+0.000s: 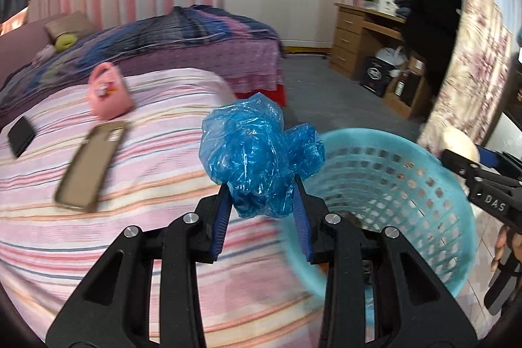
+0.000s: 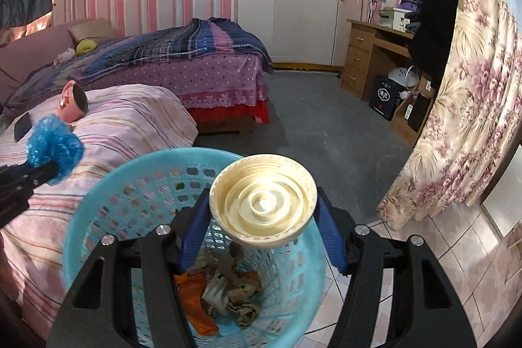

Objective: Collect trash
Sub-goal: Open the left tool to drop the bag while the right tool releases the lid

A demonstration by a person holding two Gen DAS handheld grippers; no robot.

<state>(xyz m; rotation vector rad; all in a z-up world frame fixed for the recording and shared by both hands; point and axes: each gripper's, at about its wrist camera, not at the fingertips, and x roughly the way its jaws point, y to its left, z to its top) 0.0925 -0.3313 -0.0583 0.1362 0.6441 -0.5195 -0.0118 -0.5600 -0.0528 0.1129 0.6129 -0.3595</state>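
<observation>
My left gripper [image 1: 262, 185] is shut on a crumpled blue plastic bag [image 1: 254, 152], held over the striped bed beside the light blue trash basket [image 1: 424, 185]. That blue bag [image 2: 52, 149] also shows at the left of the right wrist view, left of the basket. My right gripper [image 2: 262, 204] is shut on a round cream plastic lid [image 2: 262, 201], which hangs above the open basket [image 2: 107, 207]. Crumpled paper and an orange scrap [image 2: 195, 305] lie in the basket's bottom. In the left wrist view the right gripper [image 1: 463, 152] reaches in from the right with the cream lid [image 1: 460, 141].
On the pink striped bedcover [image 1: 98, 234] lie a phone case [image 1: 89, 165], a black phone [image 1: 20, 136] and a pink cup [image 2: 72, 101]. A second bed [image 2: 195, 61], a wooden desk [image 2: 368, 57], a flowered curtain [image 2: 456, 119] and grey floor [image 2: 310, 126] lie beyond.
</observation>
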